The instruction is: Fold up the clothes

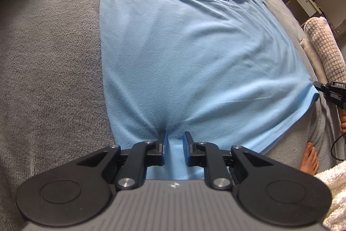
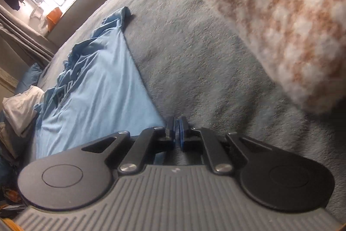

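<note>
Cotton tee [image 1: 173, 53]: light, limp, wrinkles easily; hold at hem corners. Left gripper [image 1: 174, 145] narrow, pinching hem; right gripper [image 2: 177, 133] clamped on hem corner.

A t-shirt [image 1: 177, 53] is lying spread on a blanket-covered bed [image 1: 49, 53], collar end far from the left gripper [image 1: 174, 140], which is sitting at its near hem. The right gripper [image 1: 322, 88] is sitting at the hem's right corner, seemingly pinching it, below a checked sleeve [image 1: 326, 51]
</note>
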### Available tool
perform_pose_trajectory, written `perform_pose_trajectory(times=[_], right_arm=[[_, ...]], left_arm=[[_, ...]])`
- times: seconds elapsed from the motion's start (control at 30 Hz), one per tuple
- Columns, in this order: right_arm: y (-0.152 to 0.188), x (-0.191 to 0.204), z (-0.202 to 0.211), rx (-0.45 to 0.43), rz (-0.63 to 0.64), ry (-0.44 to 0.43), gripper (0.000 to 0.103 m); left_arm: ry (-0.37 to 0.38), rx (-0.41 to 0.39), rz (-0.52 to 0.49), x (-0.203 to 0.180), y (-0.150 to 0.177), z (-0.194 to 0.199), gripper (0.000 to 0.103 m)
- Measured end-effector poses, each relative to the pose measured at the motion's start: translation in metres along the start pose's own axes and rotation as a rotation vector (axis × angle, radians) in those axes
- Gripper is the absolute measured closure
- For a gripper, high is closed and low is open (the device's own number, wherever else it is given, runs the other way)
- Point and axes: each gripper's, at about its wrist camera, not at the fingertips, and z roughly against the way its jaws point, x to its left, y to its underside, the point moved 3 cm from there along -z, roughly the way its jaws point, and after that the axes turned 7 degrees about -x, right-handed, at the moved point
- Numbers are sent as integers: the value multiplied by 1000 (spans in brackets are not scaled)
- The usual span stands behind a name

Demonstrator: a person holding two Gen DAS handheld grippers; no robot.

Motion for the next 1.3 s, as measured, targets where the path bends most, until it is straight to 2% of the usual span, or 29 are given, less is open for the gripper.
perform_pose_trajectory(times=[0.07,0.13,0.17,0.2,0.27,0.37,0.5,0.6,0.7,0.77,0.83,0.87,0.9,1.0,1.3], right_arm=[[-3,-6,6,5,-41,-18,98],[1,-9,7,48,-105,-67,97],[5,-11,6,69,-141,-88,95],[9,-12,6,84,-180,-103,87],[19,-16,5,115,-259,-132,83],[36,-28,6,144,-451,-188,83],[64,-47,12,152,-771,-239,82],[78,-47,15,151,-863,-241,79],[83,-45,10,148,-937,-257,72],[84,-44,7,139,-970,-252,71],[83,-42,10,111,-961,-243,72],[83,-40,12,94,-950,-239,76],[82,-39,14,77,-938,-235,87],[75,-35,25,18,-847,-212,94],[50,6,32,-23,-281,11,93]], left_arm=[[-1,-2,3,-1,2,1,86],[0,-2,5,-1,2,1,86],[0,-3,6,-1,2,1,86],[1,-4,8,-1,2,1,86],[3,-6,13,0,3,2,86],[4,-8,16,1,3,2,86],[4,-10,15,2,4,3,86],[2,-11,14,1,5,4,86],[2,-10,11,1,4,2,86],[4,-10,13,1,1,0,86],[6,-12,17,2,1,0,86],[7,-13,20,2,1,0,86],[7,-13,21,2,1,0,86],[7,-12,20,2,1,-1,86],[9,-8,4,2,2,3,86]])
